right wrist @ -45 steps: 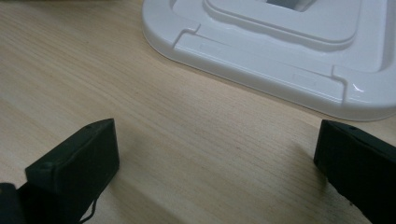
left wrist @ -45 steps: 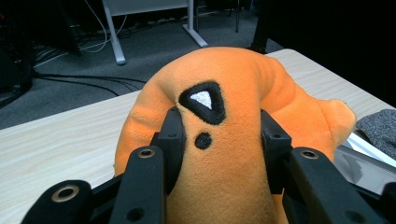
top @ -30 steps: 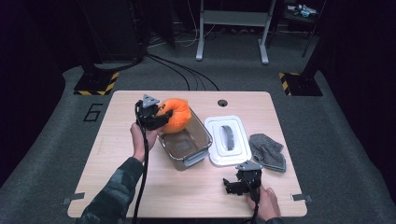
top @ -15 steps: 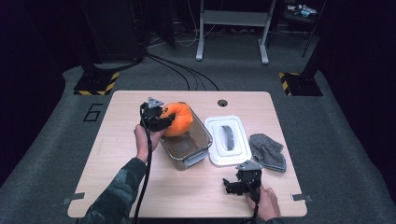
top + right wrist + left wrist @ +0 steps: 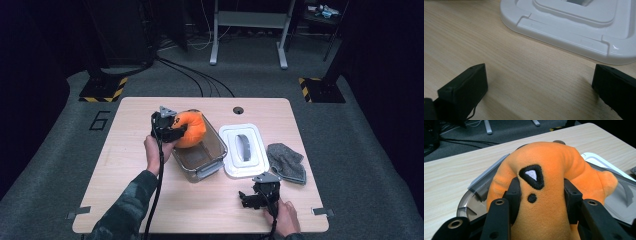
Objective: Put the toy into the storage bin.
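Wooden table on grey carpet

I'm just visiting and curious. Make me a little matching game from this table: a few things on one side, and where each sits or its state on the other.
Things:
1. orange plush toy
2. white lid
3. grey cloth
4. right gripper

Places or states:
a. open, low over bare wood
b. clamped in the left gripper, above the clear bin
c. flat beside the bin
d. crumpled beside the lid

Pairs: 1-b, 2-c, 3-d, 4-a
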